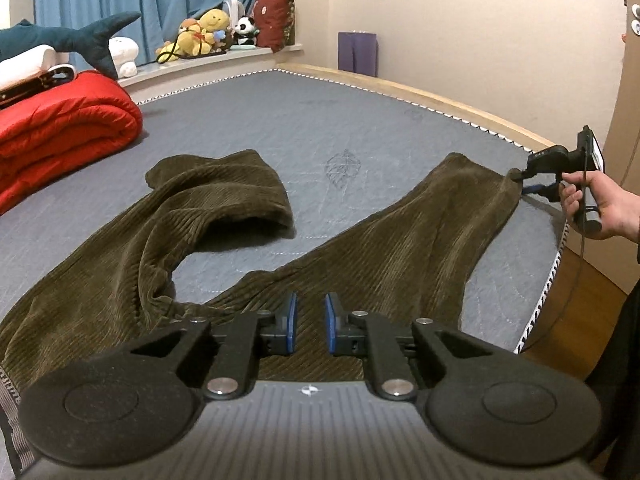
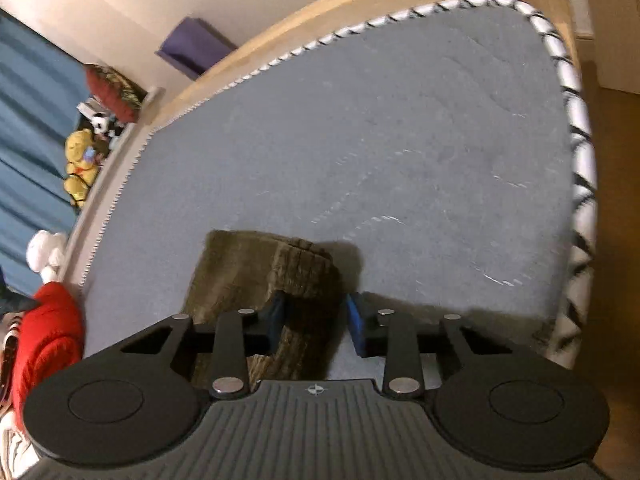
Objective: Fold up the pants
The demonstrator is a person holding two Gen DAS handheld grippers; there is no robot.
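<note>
Olive-brown corduroy pants (image 1: 224, 216) lie spread on the grey mattress (image 1: 340, 132), legs splayed apart toward the far side. My left gripper (image 1: 311, 322) hovers open just above the crotch area of the pants, nothing between its blue pads. My right gripper (image 1: 526, 182) is at the cuff of the right leg near the mattress's right edge. In the right wrist view, the right gripper (image 2: 316, 320) has its jaws apart around the bunched cuff (image 2: 296, 272), with the pads not pressing the cloth.
A red folded duvet (image 1: 60, 136) lies at the left of the mattress with a shark plush (image 1: 72, 36) behind it. Stuffed toys (image 1: 200, 34) and a red cushion (image 1: 276, 18) sit on the window ledge. The wooden bed frame (image 1: 440, 98) edges the far side.
</note>
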